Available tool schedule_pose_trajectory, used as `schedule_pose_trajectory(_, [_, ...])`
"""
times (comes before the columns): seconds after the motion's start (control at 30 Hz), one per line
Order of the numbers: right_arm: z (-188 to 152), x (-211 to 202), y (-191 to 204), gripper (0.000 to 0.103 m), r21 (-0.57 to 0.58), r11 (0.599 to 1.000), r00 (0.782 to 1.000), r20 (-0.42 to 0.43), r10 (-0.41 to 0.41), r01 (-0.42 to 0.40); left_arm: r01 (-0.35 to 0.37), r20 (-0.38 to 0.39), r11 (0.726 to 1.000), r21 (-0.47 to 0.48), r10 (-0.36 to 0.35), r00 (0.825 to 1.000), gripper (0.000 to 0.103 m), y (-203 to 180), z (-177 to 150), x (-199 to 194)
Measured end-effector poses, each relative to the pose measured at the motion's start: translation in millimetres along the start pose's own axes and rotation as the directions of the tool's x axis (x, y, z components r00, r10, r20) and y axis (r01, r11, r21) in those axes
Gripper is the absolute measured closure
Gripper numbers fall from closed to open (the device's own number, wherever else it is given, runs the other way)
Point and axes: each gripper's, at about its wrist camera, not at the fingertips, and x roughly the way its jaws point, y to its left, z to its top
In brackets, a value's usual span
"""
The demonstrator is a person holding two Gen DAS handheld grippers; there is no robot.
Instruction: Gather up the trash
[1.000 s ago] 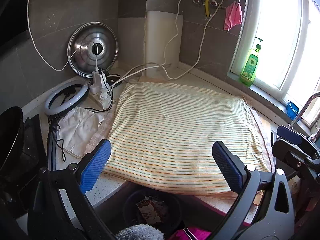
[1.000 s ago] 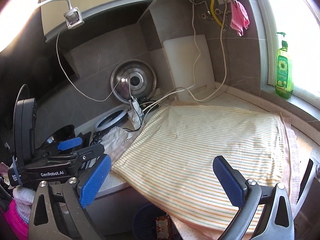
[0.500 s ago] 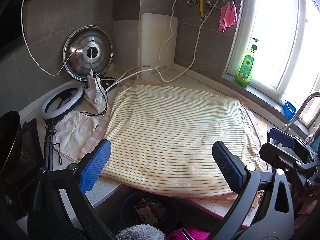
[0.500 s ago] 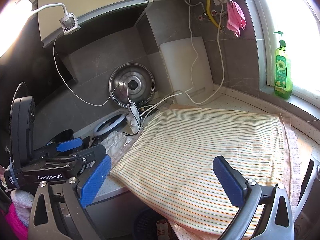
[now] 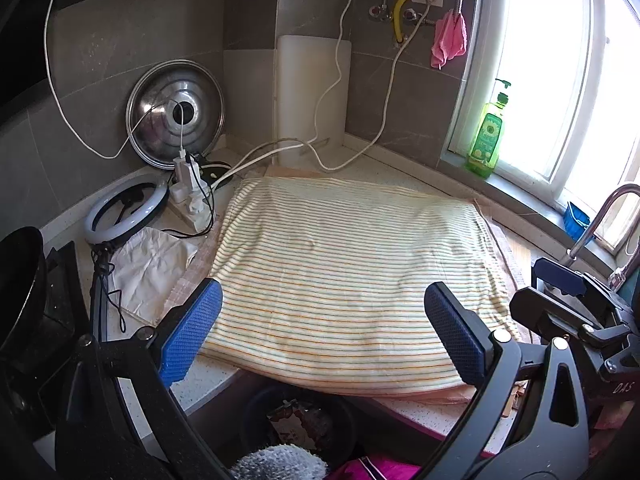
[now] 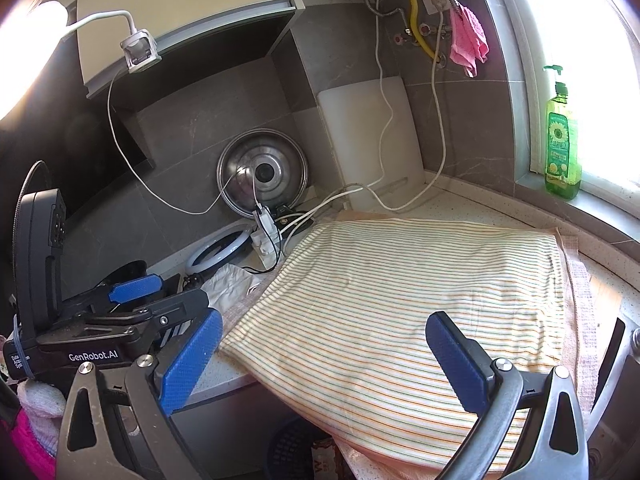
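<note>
Drift only: both of my tools barely moved over the last second, jaws as wide as before, nothing gripped.

Left tool (image 5: 322, 300) and right tool (image 6: 324, 324) hang wide and empty over the near edge of the striped cloth (image 5: 344, 264), which lies bare ahead of them. No trash shows on it. The only trash I can see is a wrapper (image 5: 298, 420) in the dark bin (image 5: 256, 408), below the left tool and under the tabletop (image 5: 204, 380) edge. My read is that collecting is done or close to it. Beyond the tools a pot lid (image 5: 176, 114) and cutting board (image 5: 308, 92) lean on the grey tiled wall. Ring light (image 5: 124, 208) is ahead-left, soap bottle (image 5: 486, 136) ahead-right on the sill by the bright window (image 5: 560, 60).
</note>
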Motion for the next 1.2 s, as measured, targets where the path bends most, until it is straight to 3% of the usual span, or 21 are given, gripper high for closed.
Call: schedule_pose_trajectory(1.2, [-2.9, -2.7, -5.6, 0.0, 0.018, 1.0, 1.0, -0.015, 0.012, -0.012, 0.025, 0.012, 0.999, 0.025, -0.025, 1.0, 0.001, 0.1, 2.1, -7.5])
